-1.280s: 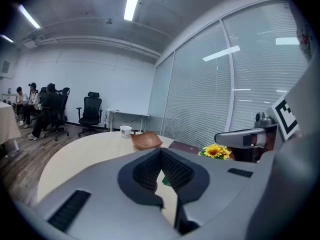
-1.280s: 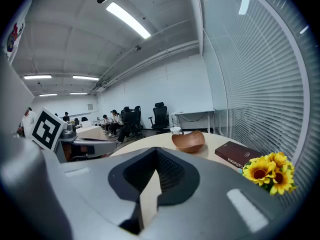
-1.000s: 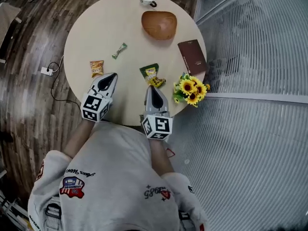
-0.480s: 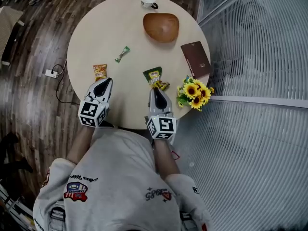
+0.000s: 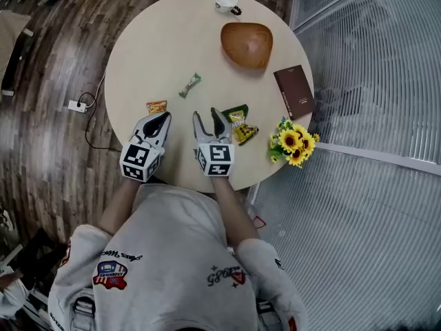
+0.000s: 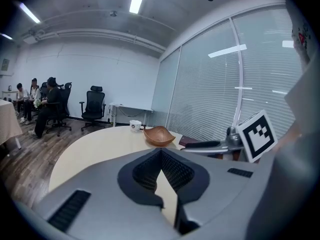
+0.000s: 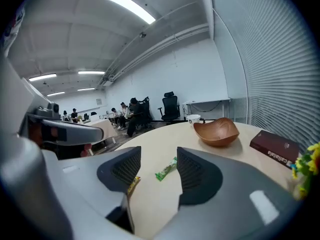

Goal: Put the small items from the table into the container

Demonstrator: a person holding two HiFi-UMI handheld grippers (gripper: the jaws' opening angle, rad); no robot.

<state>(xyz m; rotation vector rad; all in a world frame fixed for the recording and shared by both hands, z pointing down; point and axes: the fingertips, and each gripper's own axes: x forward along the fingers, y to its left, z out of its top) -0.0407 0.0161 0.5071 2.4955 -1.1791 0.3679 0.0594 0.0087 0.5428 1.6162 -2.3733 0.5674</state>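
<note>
- Head view: the wooden bowl (image 5: 247, 45), which I take to be the container, sits at the far side of the round table (image 5: 158, 40) and looks empty.
- A green sweet (image 5: 190, 85), an orange packet (image 5: 156, 107), a green packet (image 5: 238, 114) and a yellow packet (image 5: 248, 133) touching it all lie on the table, well apart from the bowl. By my judgement nothing is packed yet and four items are left.
- The left gripper (image 5: 162, 118) hovers just on the person's side of the orange packet. The right gripper (image 5: 208, 119) is between that packet and the green one.
- A cup (image 5: 227, 2), a book (image 5: 294, 92) and sunflowers (image 5: 293, 143) also stand on the table.
- Left gripper view: the jaws meet at the tips with nothing between them. The bowl (image 6: 159, 135) and cup (image 6: 135, 125) are far ahead.
- Right gripper view: the jaws are opening and stand partly apart, holding nothing. The green sweet (image 7: 166, 170) shows on the table beyond the gap, not between the pads.
- The table top is smooth, pale and matt. Around it are a dark wood floor (image 5: 48, 81), a glass wall with blinds (image 5: 372, 81), office chairs (image 6: 92, 106) and people seated in the distance.
</note>
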